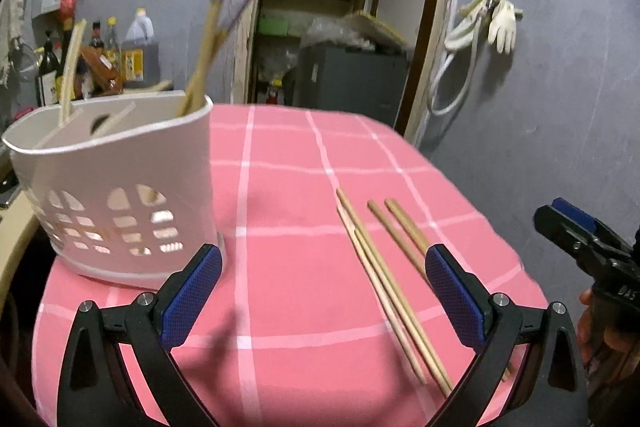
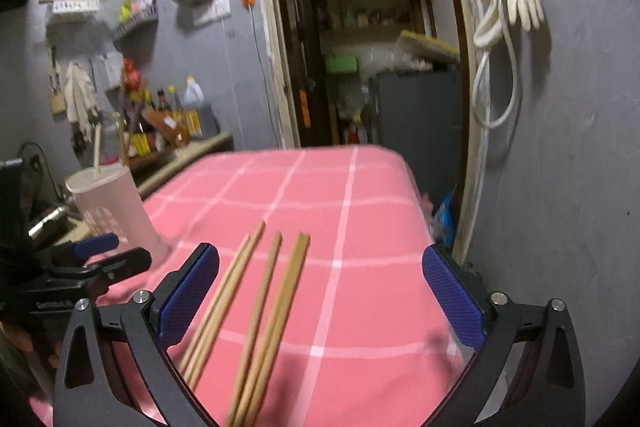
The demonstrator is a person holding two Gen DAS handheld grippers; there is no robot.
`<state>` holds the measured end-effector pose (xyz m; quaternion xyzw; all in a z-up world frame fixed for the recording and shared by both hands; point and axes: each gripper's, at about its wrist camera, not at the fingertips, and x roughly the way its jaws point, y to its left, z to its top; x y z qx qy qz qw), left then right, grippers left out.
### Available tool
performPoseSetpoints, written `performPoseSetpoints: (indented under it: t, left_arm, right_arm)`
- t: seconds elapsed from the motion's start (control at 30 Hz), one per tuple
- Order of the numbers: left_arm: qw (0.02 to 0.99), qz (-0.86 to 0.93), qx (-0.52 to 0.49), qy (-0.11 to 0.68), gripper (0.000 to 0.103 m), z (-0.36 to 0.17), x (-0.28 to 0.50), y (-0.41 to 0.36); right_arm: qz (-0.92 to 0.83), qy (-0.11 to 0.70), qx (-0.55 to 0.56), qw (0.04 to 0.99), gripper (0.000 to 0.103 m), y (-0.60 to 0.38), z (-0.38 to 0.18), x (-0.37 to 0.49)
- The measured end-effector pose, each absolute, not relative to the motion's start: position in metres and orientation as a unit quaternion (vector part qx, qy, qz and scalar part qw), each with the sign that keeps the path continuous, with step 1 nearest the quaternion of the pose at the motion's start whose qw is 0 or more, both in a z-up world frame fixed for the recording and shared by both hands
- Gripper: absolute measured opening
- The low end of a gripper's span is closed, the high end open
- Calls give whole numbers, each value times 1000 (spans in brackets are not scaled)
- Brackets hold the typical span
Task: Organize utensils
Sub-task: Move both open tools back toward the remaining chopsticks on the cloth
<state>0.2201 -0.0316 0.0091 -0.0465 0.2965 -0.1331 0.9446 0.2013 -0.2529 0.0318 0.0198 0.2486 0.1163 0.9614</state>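
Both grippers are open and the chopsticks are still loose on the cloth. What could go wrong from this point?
1. The chopsticks lie close side by side, so the open right gripper may pinch an uneven bunch and drop one.
2. They lie near the table edge and could roll off if nudged.
3. The white holder already carries tall utensils leaning out; the left gripper could knock them during insertion.

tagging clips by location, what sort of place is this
Probably a home kitchen or dining corner: sauce bottles on a counter, a pantry doorway with stocked shelves, and chopsticks on a table beside a utensil holder.
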Motion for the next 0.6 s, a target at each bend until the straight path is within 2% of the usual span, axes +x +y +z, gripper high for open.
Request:
performPoseSetpoints:
  t: [0.1, 0.17, 0.27, 0.5, 0.6]
  left_arm:
    - [939, -135, -41, 313, 98, 2, 229, -34]
    - [934, -140, -39, 326, 94, -2, 235, -35]
    - [926, -148, -37, 347, 85, -8, 245, -39]
    - [900, -169, -41, 400, 56, -22, 273, -46]
    - [891, -175, -38, 418, 47, -26, 283, -51]
  right_arm:
    - [119, 278, 14, 953, 89, -251, 22, 211]
    - [122, 296, 9, 947, 83, -249, 16, 218]
    - [128, 324, 3, 937, 71, -245, 8, 227]
    - [137, 377, -14, 916, 48, -236, -8, 246]
    - [142, 398, -19, 906, 46, -233, -14, 253]
